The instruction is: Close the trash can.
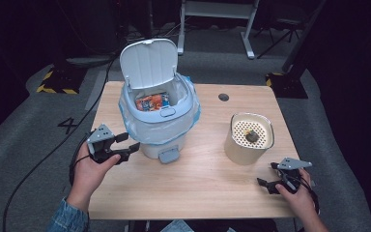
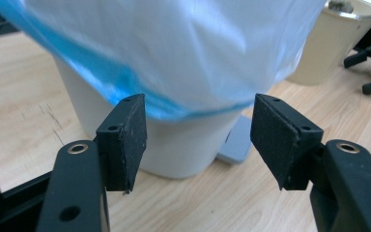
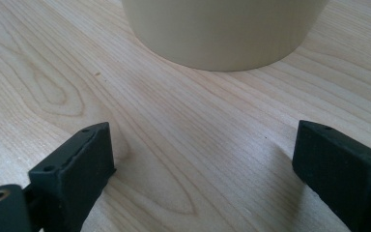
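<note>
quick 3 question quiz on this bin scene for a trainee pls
1. True or false: the lid of the pedal bin stands open.
2. What lies on the perforated top of the cream container? A) a small dark object B) a spoon C) a red cup
3. What is between the jaws of the left gripper?

Key:
1. True.
2. A, a small dark object.
3. Nothing; the jaws stand apart beside the bin's liner bag, without touching it.

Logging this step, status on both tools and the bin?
Left tool open, empty, beside the bin. Right tool open, empty, low by the cream container. Bin lid up, bag fitted, packet inside. Nothing in the way.
</note>
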`<move>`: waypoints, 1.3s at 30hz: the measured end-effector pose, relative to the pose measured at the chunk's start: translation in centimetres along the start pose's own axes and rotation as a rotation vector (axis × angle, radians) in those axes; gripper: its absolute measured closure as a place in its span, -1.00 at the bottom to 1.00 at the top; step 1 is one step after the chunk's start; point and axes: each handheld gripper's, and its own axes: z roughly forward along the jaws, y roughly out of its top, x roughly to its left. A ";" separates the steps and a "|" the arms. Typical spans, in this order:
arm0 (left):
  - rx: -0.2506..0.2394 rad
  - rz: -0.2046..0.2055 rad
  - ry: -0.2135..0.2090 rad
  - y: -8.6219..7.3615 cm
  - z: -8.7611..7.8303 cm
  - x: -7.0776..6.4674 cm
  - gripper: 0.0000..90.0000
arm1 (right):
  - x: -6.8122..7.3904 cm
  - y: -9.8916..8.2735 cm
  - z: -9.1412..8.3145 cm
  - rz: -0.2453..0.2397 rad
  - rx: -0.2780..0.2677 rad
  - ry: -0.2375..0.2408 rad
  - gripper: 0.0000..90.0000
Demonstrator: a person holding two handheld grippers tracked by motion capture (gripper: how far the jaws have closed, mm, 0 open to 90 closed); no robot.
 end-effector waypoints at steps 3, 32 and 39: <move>-0.033 0.012 0.012 1.4 -1.0 -0.1 -0.15 | 0.0 0.0 0.0 0.000 0.000 0.000 -0.83; -0.243 0.018 0.145 12.3 -3.8 2.2 -0.12 | 0.0 0.0 0.0 0.001 -0.001 -0.001 -0.83; -0.259 0.020 0.155 14.0 -2.8 3.9 -0.12 | 0.0 0.0 0.0 0.001 0.000 -0.001 -0.83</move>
